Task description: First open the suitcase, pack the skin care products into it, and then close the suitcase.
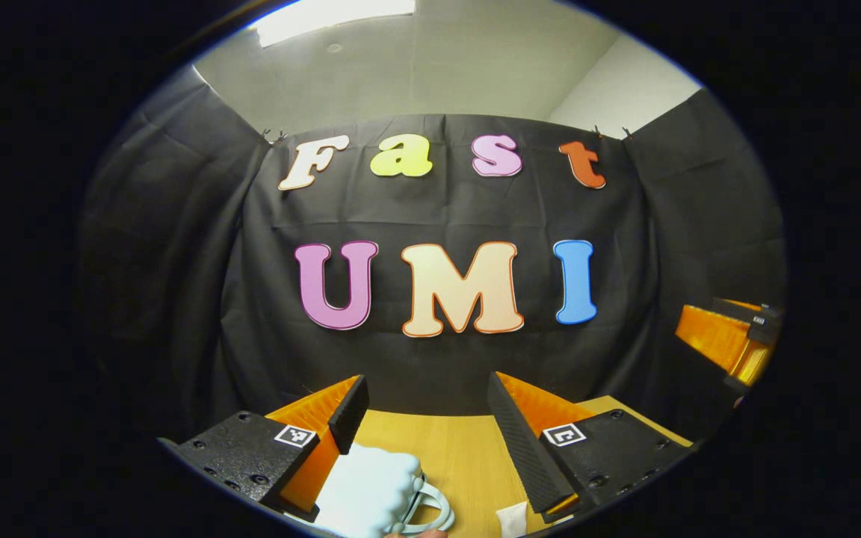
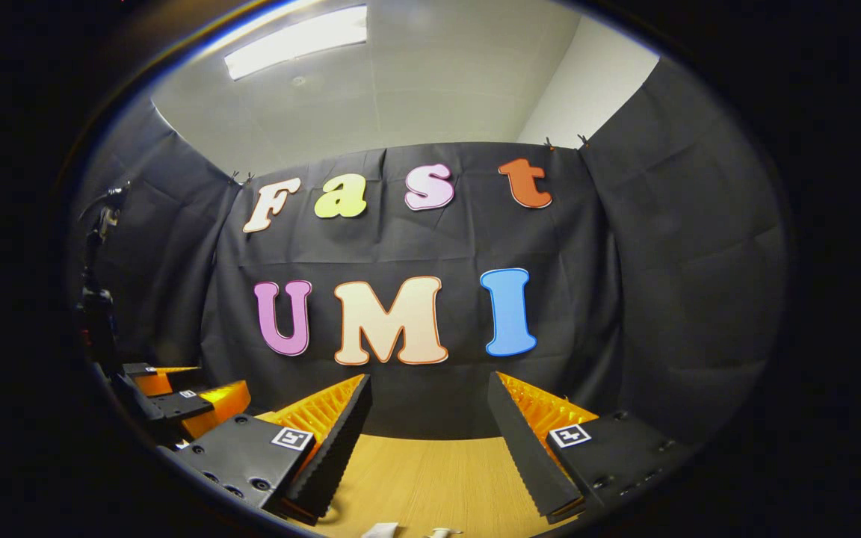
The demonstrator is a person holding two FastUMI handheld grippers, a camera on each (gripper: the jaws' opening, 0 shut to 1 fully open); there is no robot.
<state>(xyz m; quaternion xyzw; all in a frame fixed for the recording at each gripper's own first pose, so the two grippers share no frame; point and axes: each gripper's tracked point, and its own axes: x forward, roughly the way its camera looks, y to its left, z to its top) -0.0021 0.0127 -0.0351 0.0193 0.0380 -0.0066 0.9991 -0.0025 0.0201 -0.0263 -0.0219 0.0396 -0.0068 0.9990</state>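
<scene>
Pale, ribbed white suitcase (image 1: 371,489) w/ a looped handle (image 1: 430,508) lies at the bottom centre of the left gripper view, on the wooden table (image 1: 460,456), just beside the left finger of the left gripper (image 1: 427,415). Its lid looks down, though only part of the case is in frame. That gripper's jaws stand wide apart, holding nothing; the case's top sits low in the gap, touching neither finger as far as can be told. A small white item (image 1: 513,519), type unclear, lies at the bottom edge near the right finger. Farther off, at the right edge, the right gripper (image 1: 729,340) shows in part; its grip can't be read there.

In the right gripper view, the right gripper (image 2: 430,415) is likewise spread wide and empty above bare wood. Two small white items (image 2: 380,530) (image 2: 442,533), cut off by the bottom edge, lie below the gap. At lower left, farther back, the left gripper (image 2: 176,396) is seen. Behind all: black cloth booth wall (image 2: 662,261), then pale ceiling w/ a light panel (image 2: 296,41) at upper left.
</scene>
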